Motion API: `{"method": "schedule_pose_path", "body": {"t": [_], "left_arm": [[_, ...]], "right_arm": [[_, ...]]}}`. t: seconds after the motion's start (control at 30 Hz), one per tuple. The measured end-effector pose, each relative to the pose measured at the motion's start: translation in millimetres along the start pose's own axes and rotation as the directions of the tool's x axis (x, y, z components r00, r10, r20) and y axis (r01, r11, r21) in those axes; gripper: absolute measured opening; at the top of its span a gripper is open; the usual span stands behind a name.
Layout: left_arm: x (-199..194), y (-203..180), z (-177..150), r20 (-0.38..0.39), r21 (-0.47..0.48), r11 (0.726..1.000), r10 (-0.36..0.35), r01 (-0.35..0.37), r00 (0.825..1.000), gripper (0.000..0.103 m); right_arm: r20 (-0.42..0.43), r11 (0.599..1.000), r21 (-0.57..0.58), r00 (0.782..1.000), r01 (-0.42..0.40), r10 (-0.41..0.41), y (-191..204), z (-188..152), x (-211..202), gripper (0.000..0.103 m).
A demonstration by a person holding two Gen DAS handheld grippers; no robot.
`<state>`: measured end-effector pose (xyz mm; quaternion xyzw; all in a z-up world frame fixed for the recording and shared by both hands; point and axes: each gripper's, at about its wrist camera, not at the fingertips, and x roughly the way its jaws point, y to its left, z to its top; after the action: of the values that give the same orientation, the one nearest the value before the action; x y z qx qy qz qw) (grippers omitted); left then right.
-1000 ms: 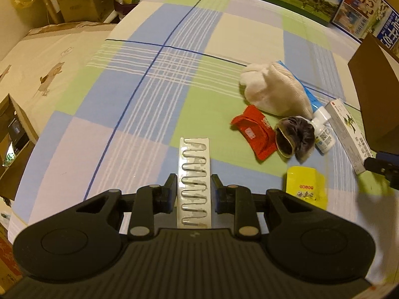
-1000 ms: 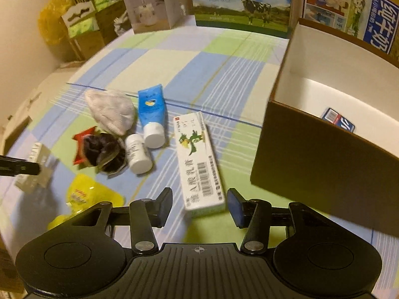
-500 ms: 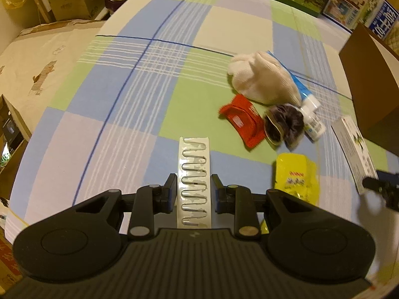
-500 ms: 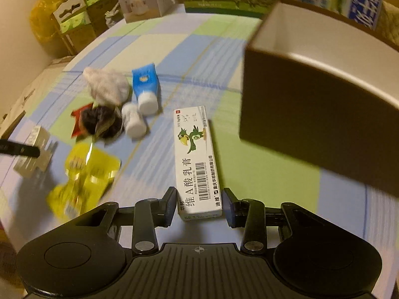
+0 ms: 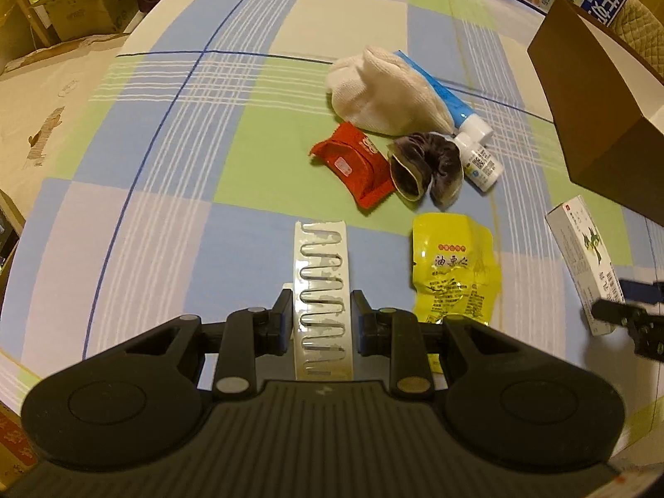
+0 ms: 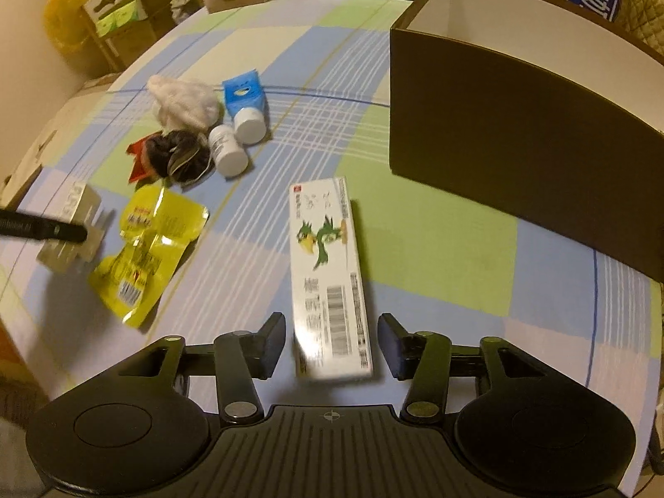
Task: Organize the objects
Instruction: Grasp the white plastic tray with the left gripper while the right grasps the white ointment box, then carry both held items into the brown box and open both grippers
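My left gripper (image 5: 323,307) is shut on a silver blister strip (image 5: 321,274), held just above the checked cloth. The strip (image 6: 76,203) also shows at the left of the right wrist view. A long white carton with a green bird (image 6: 328,257) lies on the cloth with its near end between the fingers of my right gripper (image 6: 332,328). Those jaws are opening, and a gap shows on each side of the carton. The same carton (image 5: 585,257) sits at the right edge of the left wrist view. An open brown box (image 6: 518,124) stands at the right.
A yellow pouch (image 5: 454,269) lies right of the strip. Beyond it are a red packet (image 5: 357,162), a dark scrunchie (image 5: 427,166), a white bottle (image 5: 481,162), a blue tube (image 5: 440,91) and a white cloth (image 5: 386,87). Cartons line the table's far edge.
The right jaws closed onto the white carton half a second ago and have now spread apart again. My left gripper carried the strip rightward, closer to the yellow pouch.
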<state>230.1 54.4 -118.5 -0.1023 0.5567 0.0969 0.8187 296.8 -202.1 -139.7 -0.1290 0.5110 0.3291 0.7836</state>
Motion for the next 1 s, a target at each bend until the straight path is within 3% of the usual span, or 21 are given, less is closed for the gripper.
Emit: {"method": "schedule_pose_path", "body": {"t": [0.3, 0.33, 0.37, 0.53, 1.0], "left_arm": [[6.1, 1.1, 5.2, -0.001, -0.005, 1.000, 0.006, -0.006, 1.000, 0.023], [6.7, 1.0, 5.4, -0.002, -0.006, 1.000, 0.006, -0.006, 1.000, 0.023], [7.4, 0.7, 5.7, -0.003, -0.007, 1.000, 0.006, -0.006, 1.000, 0.023], [6.6, 0.3, 7.0, 0.004, -0.001, 1.000, 0.011, -0.011, 1.000, 0.023], [-26.8, -12.6, 18.1, 0.067, 0.020, 1.000, 0.003, -0.005, 0.998, 0.023]], "right_arm": [[0.018, 0.999, -0.021, 0.999, 0.035, -0.034, 4.1, 15.5, 14.3, 0.046], [0.025, 0.999, -0.030, 0.999, 0.033, -0.032, 5.4, 15.9, 14.5, 0.046], [0.030, 0.999, -0.040, 0.999, 0.033, -0.032, 6.7, 15.9, 14.6, 0.037], [0.032, 0.998, -0.051, 0.999, 0.029, -0.028, 7.3, 13.4, 11.5, 0.035], [0.093, 0.998, 0.068, 0.996, -0.017, 0.010, -19.4, 13.6, -42.0, 0.035]]}}
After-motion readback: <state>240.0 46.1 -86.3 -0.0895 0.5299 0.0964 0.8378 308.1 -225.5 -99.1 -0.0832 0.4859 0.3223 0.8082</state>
